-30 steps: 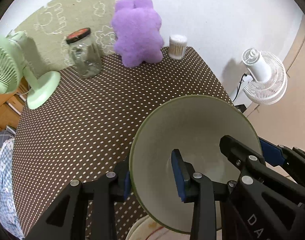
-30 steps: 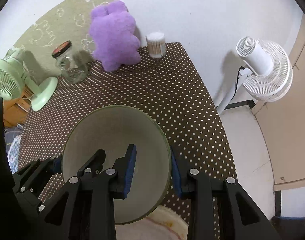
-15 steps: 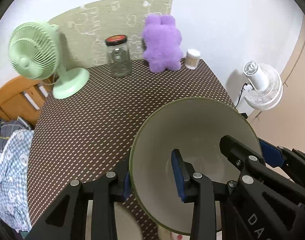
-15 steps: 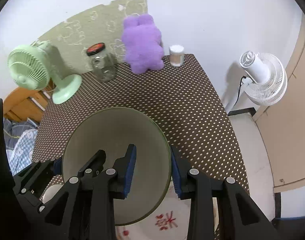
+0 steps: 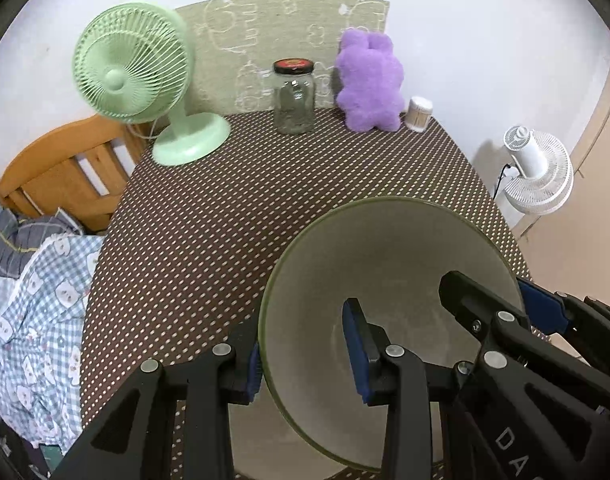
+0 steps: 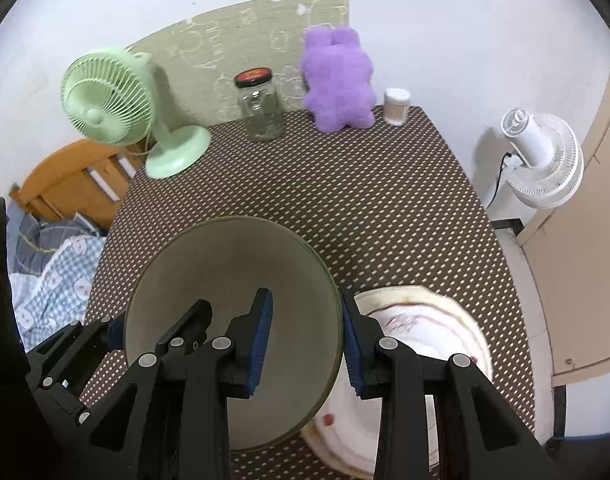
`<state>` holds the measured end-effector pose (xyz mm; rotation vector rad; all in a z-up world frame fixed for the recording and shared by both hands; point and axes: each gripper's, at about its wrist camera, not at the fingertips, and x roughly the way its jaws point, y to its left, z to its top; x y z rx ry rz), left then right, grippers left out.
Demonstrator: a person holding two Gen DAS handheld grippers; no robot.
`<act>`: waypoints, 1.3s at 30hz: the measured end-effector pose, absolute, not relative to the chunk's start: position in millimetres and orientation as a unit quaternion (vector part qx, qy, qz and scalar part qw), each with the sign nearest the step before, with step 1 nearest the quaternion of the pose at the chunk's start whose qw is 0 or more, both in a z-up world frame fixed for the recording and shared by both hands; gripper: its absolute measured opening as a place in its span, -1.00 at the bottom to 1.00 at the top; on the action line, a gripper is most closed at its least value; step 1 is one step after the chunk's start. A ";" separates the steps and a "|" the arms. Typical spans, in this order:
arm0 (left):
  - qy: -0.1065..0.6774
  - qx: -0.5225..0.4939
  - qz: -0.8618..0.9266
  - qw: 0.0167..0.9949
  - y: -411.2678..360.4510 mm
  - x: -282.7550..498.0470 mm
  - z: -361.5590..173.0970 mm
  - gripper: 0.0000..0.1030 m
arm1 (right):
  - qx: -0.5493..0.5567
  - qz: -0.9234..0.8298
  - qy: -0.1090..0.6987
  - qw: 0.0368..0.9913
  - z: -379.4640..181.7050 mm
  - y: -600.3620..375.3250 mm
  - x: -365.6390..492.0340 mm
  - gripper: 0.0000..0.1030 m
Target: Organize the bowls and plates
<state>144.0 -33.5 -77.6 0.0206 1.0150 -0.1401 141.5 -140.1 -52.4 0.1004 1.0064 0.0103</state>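
A pale bowl with a green rim (image 5: 385, 264) hangs tilted above the brown dotted table (image 5: 225, 220), held from both sides. My left gripper (image 5: 305, 360) is shut on its left rim, one blue pad inside and one outside. My right gripper (image 6: 305, 340) is shut on the bowl's (image 6: 233, 272) right rim in the same way. Each gripper also shows in the other's view: the right gripper (image 5: 485, 312) and the left gripper (image 6: 109, 328). A white plate with a reddish pattern (image 6: 433, 320) lies on the table just right of the bowl, partly hidden by it and by my fingers.
Along the far wall stand a green desk fan (image 5: 133, 72), a glass jar with a red-black lid (image 5: 295, 100), a purple plush toy (image 5: 369, 84) and a small cotton-swab tub (image 5: 419, 114). A white floor fan (image 6: 541, 160) stands right of the table. A wooden frame (image 5: 45, 176) and checked cloth (image 5: 37, 300) lie left.
Both grippers have carried the bowl back from the far wall and to the left. The wall objects look farther off, and the patterned plate now shows to the bowl's right.
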 end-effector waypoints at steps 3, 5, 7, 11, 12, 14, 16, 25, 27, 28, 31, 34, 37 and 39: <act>0.490 0.009 -0.065 0.869 -23.6 139.8 -83.5 -0.33 | 0.047 0.008 0.486 0.873 -58.3 -126.3 135.5 -0.28; 0.494 0.008 -0.064 0.867 -16.6 134.7 -88.7 -0.33 | 0.046 0.008 0.489 0.871 -62.9 -120.0 132.6 -0.28; 0.499 0.008 -0.065 0.864 -10.3 131.5 -94.0 -0.34 | 0.046 0.008 0.495 0.868 -68.7 -112.9 129.7 -0.28; 0.507 0.010 -0.067 0.859 -0.4 127.0 -102.2 -0.33 | 0.044 0.006 0.502 0.863 -78.2 -101.5 123.6 -0.28; 0.509 0.009 -0.068 0.858 1.9 126.3 -104.3 -0.33 | 0.044 0.006 0.505 0.862 -80.6 -98.3 122.6 -0.28; 0.512 0.008 -0.068 0.856 6.7 123.2 -108.4 -0.33 | 0.043 0.005 0.508 0.860 -84.3 -92.8 121.0 -0.28; 0.515 0.006 -0.068 0.854 10.9 121.7 -111.6 -0.33 | 0.042 0.005 0.512 0.858 -88.3 -87.4 119.1 -0.28; 0.524 0.001 -0.074 0.849 22.1 120.6 -121.5 -0.34 | 0.039 -0.001 0.521 0.853 -99.1 -73.3 117.4 -0.28; 0.524 0.000 -0.076 0.848 24.5 120.6 -123.1 -0.33 | 0.037 -0.003 0.522 0.852 -101.1 -70.9 117.5 -0.28; 0.524 -0.001 -0.077 0.848 25.2 120.8 -123.2 -0.34 | 0.037 -0.004 0.522 0.852 -101.5 -70.0 117.0 -0.28; 0.523 -0.002 -0.079 0.849 27.8 122.4 -124.4 -0.34 | 0.036 -0.006 0.520 0.853 -101.9 -67.9 117.3 -0.28; 0.526 -0.002 -0.083 0.846 27.7 123.8 -128.0 -0.34 | 0.035 -0.010 0.522 0.852 -104.5 -66.8 118.6 -0.28; 0.529 -0.004 -0.089 0.844 26.0 124.7 -132.3 -0.33 | 0.034 -0.015 0.526 0.850 -107.7 -68.6 119.5 -0.28; 0.531 -0.004 -0.089 0.843 25.0 125.7 -135.1 -0.33 | 0.031 -0.018 0.529 0.848 -110.5 -69.9 120.4 -0.28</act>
